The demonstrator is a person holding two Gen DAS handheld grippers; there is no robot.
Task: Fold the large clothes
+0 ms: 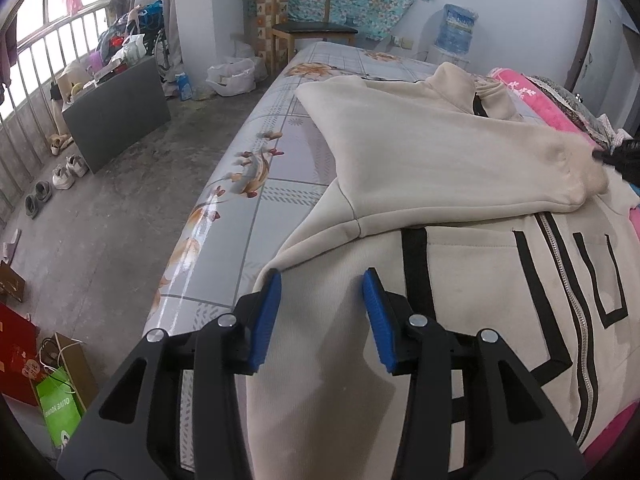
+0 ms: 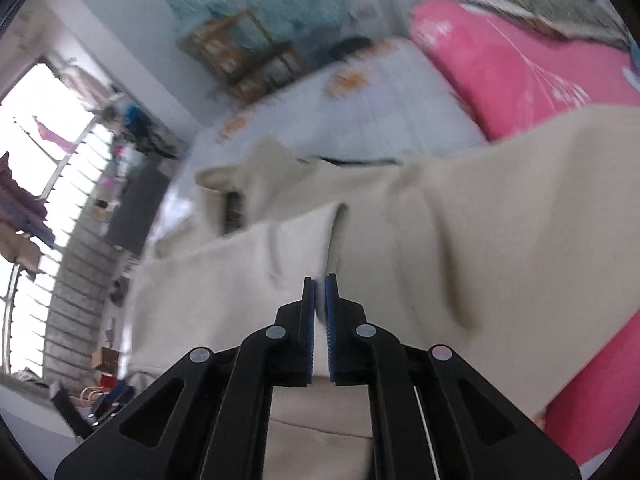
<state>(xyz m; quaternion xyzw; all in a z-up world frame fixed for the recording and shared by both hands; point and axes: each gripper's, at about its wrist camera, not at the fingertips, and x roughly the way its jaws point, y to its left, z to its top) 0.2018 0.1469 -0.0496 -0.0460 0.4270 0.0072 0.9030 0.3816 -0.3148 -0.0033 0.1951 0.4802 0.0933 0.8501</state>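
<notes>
A cream zip-up hoodie [image 1: 460, 272] with black stripes lies spread on the bed. Its left sleeve [image 1: 440, 160] is folded across the chest. My left gripper [image 1: 322, 280] hovers open over the hoodie's side near the bed edge, its blue pads apart and pressing nothing. At the far right of the left wrist view, my right gripper [image 1: 622, 156] pinches the sleeve's cuff. In the blurred right wrist view, my right gripper [image 2: 320, 280] is shut on a thin fold of the cream sleeve [image 2: 248, 264], held lifted above the hoodie body.
The bed has a grey sheet [image 1: 280, 128] with fish prints, and its edge drops to a concrete floor on the left. A pink quilt [image 2: 500, 72] lies along the far side. A wooden chair [image 1: 312, 20], a grey box [image 1: 116, 112] and shoes [image 1: 68, 172] stand beyond.
</notes>
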